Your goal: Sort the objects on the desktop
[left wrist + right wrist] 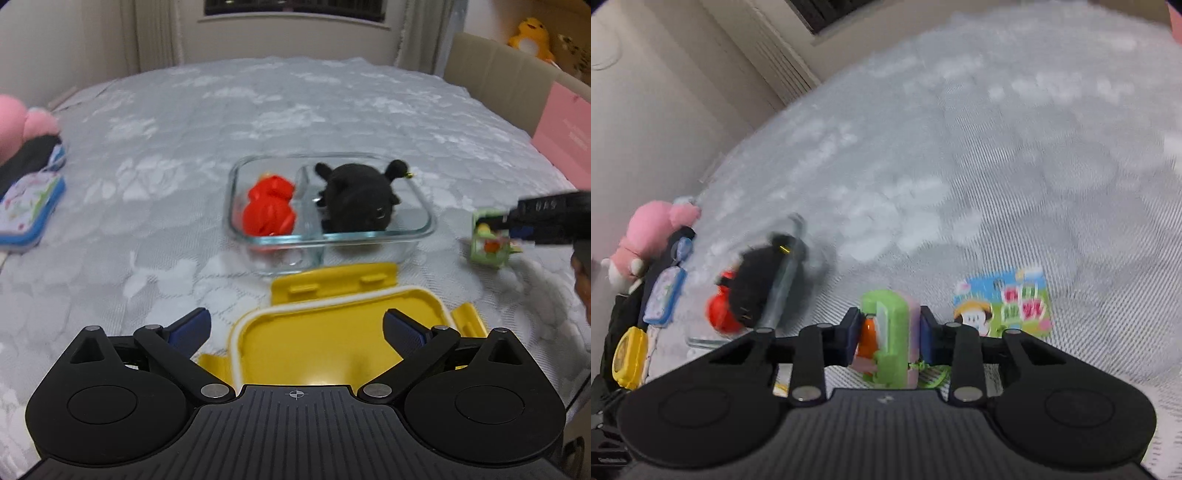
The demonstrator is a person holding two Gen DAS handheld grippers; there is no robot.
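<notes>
A: The right tool (889, 332) is pinching a small green toy box (892, 332); both blue pads are pressing on its sides. In the left wrist view it is hanging just right of the glass container (424, 221), apart from it.

B: And the left tool (295, 328)?

A: Its jaws are standing spread, with nothing between them. It is hovering over the yellow lid (332, 343), which is lying on the surface in front of the container.

B: What could be going wrong from here?

A: I am thinking the box looks like smooth hard plastic with rounded edges, so it may be slipping or twisting between the pads if the hand is swinging fast. Both pictures are blurred, so I am not sure how firm the grip is.

B: Is there room in the container?

A: Little, I am judging. It is a clear rectangle with a divider; the red toy (269, 206) is filling the left compartment and the black plush (358, 199) is filling the right one. The plush is soft and bulging, so a hard box put on top could be rolling out, or knocking on the glass rim.

B: And the surface?

A: It is a grey quilted cover (221, 110) with pale flowers, soft, so a dropped box may be tipping over
</notes>
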